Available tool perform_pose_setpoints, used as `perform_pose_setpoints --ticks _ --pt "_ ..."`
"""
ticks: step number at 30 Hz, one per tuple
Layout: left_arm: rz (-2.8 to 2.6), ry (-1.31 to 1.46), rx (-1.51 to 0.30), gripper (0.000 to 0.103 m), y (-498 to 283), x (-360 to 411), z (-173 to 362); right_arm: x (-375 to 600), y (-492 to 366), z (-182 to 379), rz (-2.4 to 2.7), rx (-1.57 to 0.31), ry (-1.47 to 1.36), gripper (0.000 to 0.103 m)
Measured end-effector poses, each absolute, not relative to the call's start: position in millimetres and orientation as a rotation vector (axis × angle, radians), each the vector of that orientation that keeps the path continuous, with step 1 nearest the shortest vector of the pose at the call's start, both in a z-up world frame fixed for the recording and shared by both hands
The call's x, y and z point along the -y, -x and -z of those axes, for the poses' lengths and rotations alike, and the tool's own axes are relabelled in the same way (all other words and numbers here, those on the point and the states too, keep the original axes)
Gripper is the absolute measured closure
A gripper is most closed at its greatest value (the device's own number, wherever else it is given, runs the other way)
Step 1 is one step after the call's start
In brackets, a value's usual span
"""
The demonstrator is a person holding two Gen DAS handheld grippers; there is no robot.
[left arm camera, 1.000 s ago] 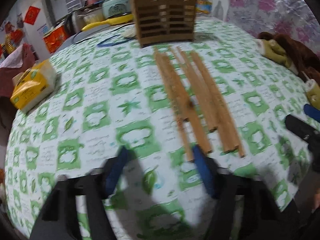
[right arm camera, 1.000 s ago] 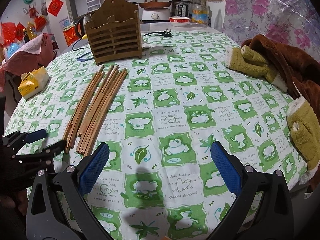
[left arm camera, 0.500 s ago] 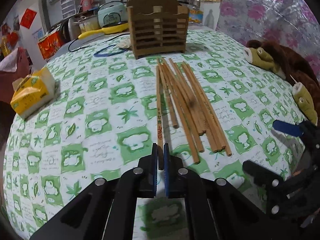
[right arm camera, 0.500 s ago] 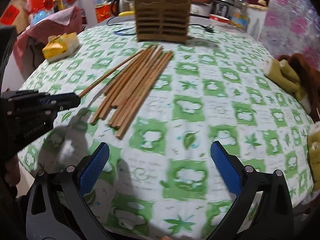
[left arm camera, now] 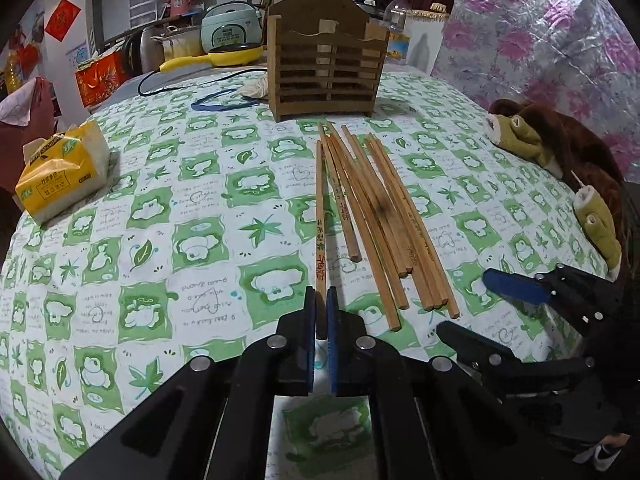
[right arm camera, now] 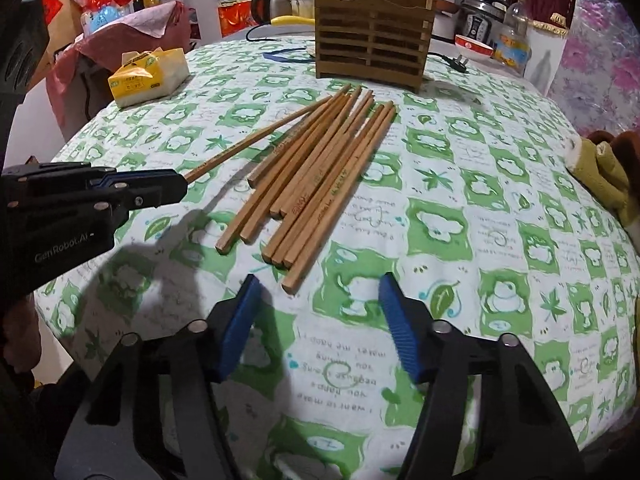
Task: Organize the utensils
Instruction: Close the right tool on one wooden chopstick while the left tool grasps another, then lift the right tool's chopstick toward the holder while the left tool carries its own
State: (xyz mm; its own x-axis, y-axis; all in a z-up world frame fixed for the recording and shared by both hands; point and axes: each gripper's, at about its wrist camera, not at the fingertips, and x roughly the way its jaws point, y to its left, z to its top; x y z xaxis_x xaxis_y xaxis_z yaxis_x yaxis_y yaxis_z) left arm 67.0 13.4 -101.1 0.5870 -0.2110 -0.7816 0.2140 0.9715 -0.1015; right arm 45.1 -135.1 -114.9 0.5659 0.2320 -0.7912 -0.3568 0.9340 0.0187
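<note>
Clamping down, the left gripper now pinches one chopstick by its near end, where a second ago it gaped over the table; the right gripper, empty, is closing just short of the loose chopsticks, nearer than before. The wooden holder waits beyond.

Green-and-white tablecloth, brown chopsticks, yellow tissue pack

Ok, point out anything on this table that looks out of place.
The chopsticks lie loose on the tablecloth instead of in the wooden holder, their ends uneven. One chopstick is splayed from the bunch, clamped in the left tool.
</note>
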Motion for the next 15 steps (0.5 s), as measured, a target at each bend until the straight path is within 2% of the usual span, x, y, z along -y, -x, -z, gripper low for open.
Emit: perform_pose_setpoints --ticks 8,10,12,15 --pt "0.266 0.030 -0.905 0.097 -68 -21 99 136 -48 114 -0.382 -0.905 0.160 0.065" --pt "0.269 0.034 -0.903 0.097 -69 -22 99 139 -47 113 -0.363 -0.903 0.181 0.085" --pt "0.272 0.036 -0.901 0.097 -69 -23 99 143 -47 112 -0.352 -0.906 0.181 0.089" --pt "0.275 0.042 -0.904 0.097 -69 -23 100 143 -47 113 -0.341 -0.900 0.179 0.089"
